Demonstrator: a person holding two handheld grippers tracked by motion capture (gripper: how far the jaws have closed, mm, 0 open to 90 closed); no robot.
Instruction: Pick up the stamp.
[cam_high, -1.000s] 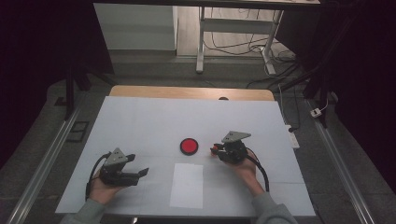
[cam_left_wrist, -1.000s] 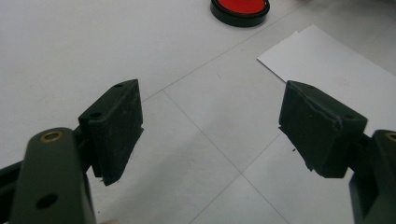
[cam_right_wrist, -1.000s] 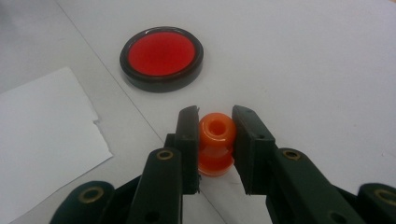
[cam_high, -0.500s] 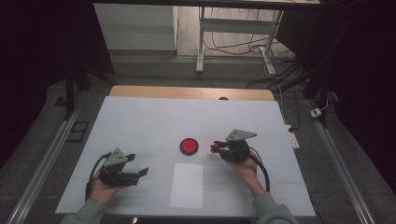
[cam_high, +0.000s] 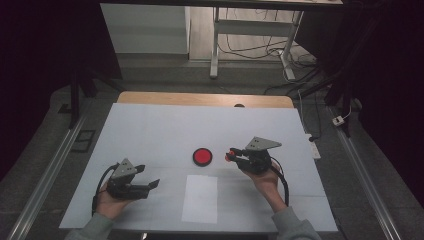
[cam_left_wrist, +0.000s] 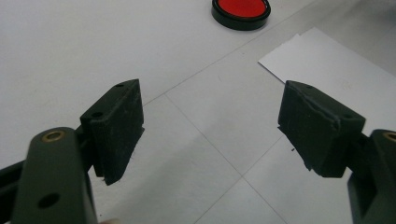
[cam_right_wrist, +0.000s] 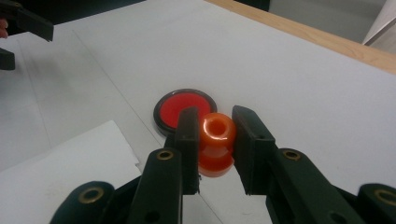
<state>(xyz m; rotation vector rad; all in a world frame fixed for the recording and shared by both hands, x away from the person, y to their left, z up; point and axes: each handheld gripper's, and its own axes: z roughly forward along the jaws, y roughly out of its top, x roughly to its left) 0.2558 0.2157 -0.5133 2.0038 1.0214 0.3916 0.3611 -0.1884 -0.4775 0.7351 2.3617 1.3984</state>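
The left gripper (cam_high: 148, 176) rests at seven o'clock on the white table cover (cam_high: 150, 130), jaws spread wide and empty. The round red disc with a black rim (cam_high: 202, 156) lies mid-table, a white paper sheet (cam_high: 200, 198) at six o'clock from it. At four o'clock, the right gripper (cam_high: 232, 155) pinches a small glossy orange plastic bead (cam_right_wrist: 216, 143) just beside the disc. The bead's slick, rounded sides could squirt free if the squeeze loosens. Whether it touches the table is unclear; its lower half is hidden.

One red disc (cam_high: 202, 156), one orange bead (cam_right_wrist: 215, 142), one white paper sheet (cam_high: 200, 198), two grippers.
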